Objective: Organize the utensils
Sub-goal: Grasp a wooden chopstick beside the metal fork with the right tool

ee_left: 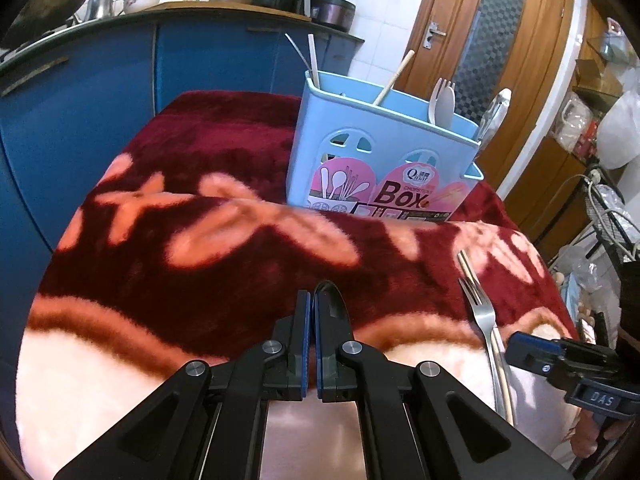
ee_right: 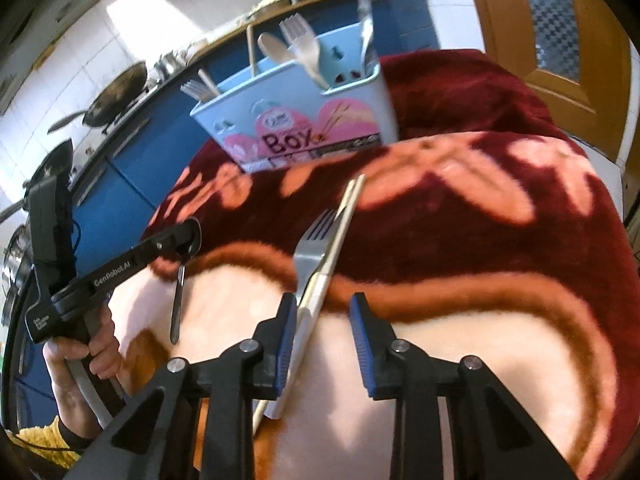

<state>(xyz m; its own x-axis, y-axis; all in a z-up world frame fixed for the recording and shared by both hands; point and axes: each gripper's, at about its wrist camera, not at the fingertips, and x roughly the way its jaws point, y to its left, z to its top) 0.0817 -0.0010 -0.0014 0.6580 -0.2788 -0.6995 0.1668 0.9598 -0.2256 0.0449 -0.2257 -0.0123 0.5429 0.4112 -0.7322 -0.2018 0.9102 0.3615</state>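
A person's hand [ee_right: 86, 354] is holding the left gripper [ee_right: 188, 236], whose blue-padded jaws are clamped shut on the bowl of a dark metal spoon [ee_right: 178, 300]; the spoon's handle is hanging down below the jaws, clear of the dark red plush blanket with peach flower shapes [ee_right: 480, 240] that is covering the surface. In the left wrist view the spoon's bowl [ee_left: 332, 308] is showing as a dark curved shape pinched between the closed pads. The right gripper [ee_right: 324, 320] is hovering with its jaws parted around the handle of a silver metal fork [ee_right: 310, 256], which is lying flat on the blanket near its front edge beside a pair of pale chopsticks [ee_right: 348, 208]; the fork's handle is passing just beside the left pad, while the right pad is standing clear of it, so nothing is gripped there. The fork's tines are pointing toward the far edge of the blanket. At that far edge a light blue plastic utensil box with a pink label reading "Box" [ee_left: 376, 160] is standing upright, and several pieces are sticking out of its compartments: a white plastic fork and spoon [ee_left: 442, 100], a wooden handle [ee_left: 394, 78] and a steel utensil [ee_left: 494, 114] at its right corner. Behind the blanket a blue kitchen cabinet [ee_left: 100, 92] is running under a counter, and a wooden door [ee_left: 488, 48] is standing to the right.
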